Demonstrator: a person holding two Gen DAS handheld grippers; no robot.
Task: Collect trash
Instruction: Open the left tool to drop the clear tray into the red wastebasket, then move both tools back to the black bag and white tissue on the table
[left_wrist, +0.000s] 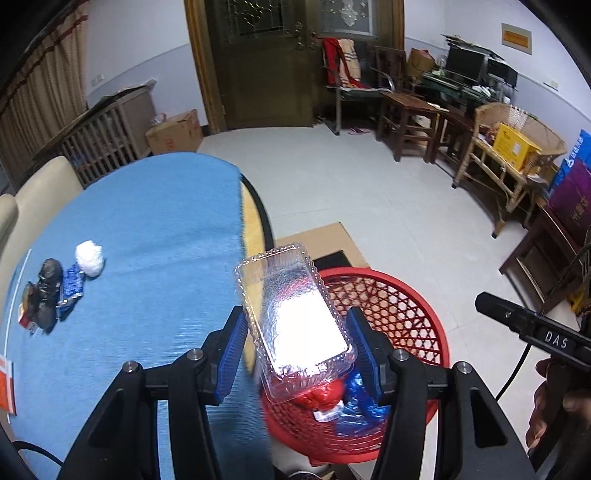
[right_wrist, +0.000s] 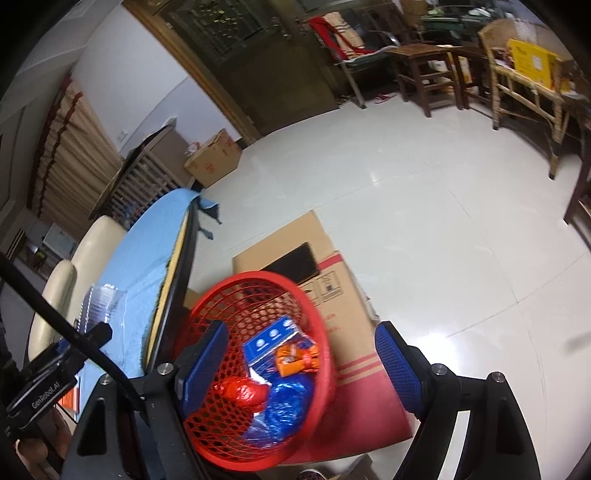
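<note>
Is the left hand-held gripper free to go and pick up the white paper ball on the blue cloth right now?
Probably not: the left hand-held gripper is already closed on a clear plastic tray. Nothing blocks the white paper ball.

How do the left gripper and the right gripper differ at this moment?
The left gripper holds a clear plastic tray between its fingers; the right gripper is open and holds nothing. The left gripper is over the blue table's edge beside the red basket; the right one looks straight into that basket. Both have blue pads and point downward.
</note>
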